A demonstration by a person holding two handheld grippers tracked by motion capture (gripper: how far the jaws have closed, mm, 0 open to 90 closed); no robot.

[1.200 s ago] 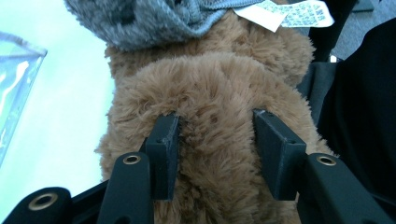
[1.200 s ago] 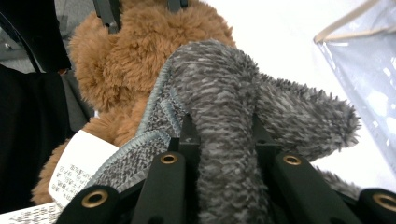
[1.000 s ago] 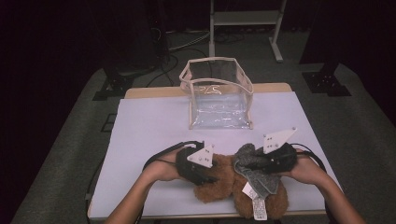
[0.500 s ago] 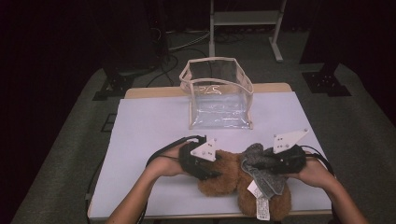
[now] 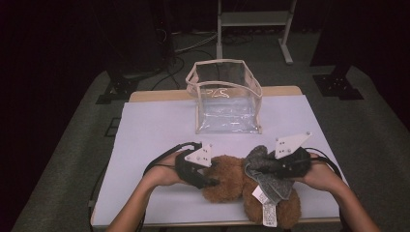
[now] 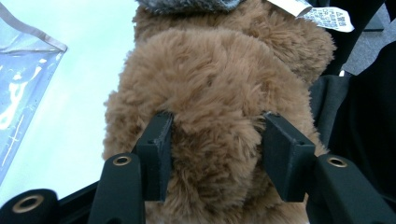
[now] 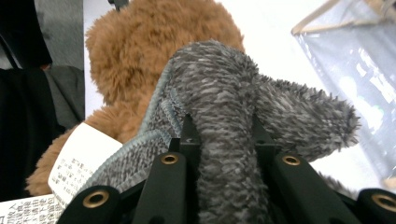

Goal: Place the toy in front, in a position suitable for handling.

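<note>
Both tongs half-buried — brown fur (image 6: 219, 116), grey cloth (image 7: 224, 112).

A white care label (image 7: 70, 163) hung from the brown plush toy (image 7: 140, 60), and it carried rows of small black print, seemingly Chinese characters, too small and blurred to read. The same label (image 6: 327, 16) showed dense print in the left gripper view, equally unreadable. No other text appeared.

The white table top (image 5: 159, 140) is brightly lit from above while everything around it is left dark, and glare is seen on the clear bag (image 5: 227, 104) standing on it.
</note>
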